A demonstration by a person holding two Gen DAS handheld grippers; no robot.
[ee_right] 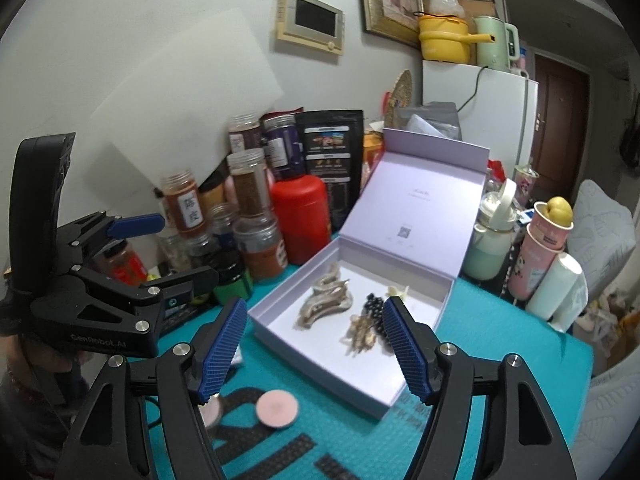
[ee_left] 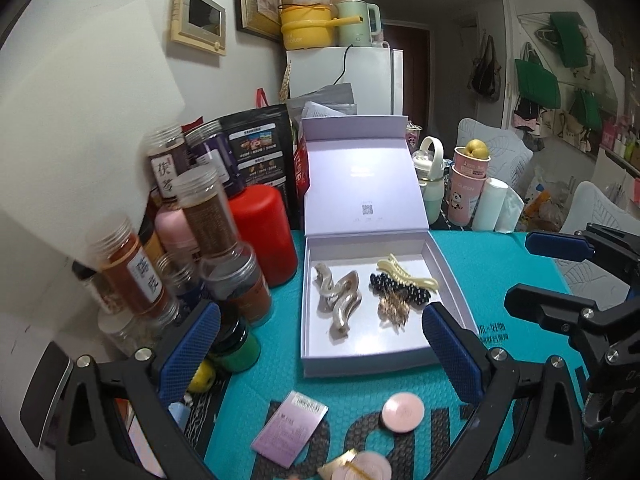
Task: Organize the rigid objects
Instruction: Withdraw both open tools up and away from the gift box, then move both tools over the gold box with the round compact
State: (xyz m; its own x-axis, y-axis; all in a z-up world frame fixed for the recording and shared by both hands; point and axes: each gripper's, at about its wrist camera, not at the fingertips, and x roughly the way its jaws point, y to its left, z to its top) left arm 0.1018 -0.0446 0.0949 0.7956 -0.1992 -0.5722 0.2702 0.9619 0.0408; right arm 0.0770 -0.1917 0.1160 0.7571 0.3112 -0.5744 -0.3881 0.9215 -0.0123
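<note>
An open lilac gift box (ee_left: pixel 320 366) (ee_right: pixel 280 344) lies on the teal mat with its lid standing up. Inside lie silver wavy hair clips (ee_left: pixel 338 300) (ee_right: pixel 326 300), a cream claw clip (ee_left: pixel 406 274), a black beaded clip (ee_left: pixel 416 294) (ee_right: pixel 374 304) and a gold clip (ee_left: pixel 394 308) (ee_right: pixel 360 334). My left gripper (ee_left: pixel 320 356) is open and empty just before the box. My right gripper (ee_right: pixel 316 354) is open and empty over the box's near corner. A round pink compact (ee_left: pixel 402 412) (ee_right: pixel 277 407) and a lilac card (ee_left: pixel 290 428) lie on the mat in front.
Spice jars (ee_left: pixel 204 216) (ee_right: pixel 250 188), a red canister (ee_left: pixel 262 232) (ee_right: pixel 302 218) and a green-lidded jar (ee_left: pixel 236 346) crowd the left. Pink cups with a yellow fruit (ee_left: pixel 470 168) (ee_right: pixel 550 224) and a bottle (ee_left: pixel 430 176) stand at right. A white fridge (ee_left: pixel 344 76) is behind.
</note>
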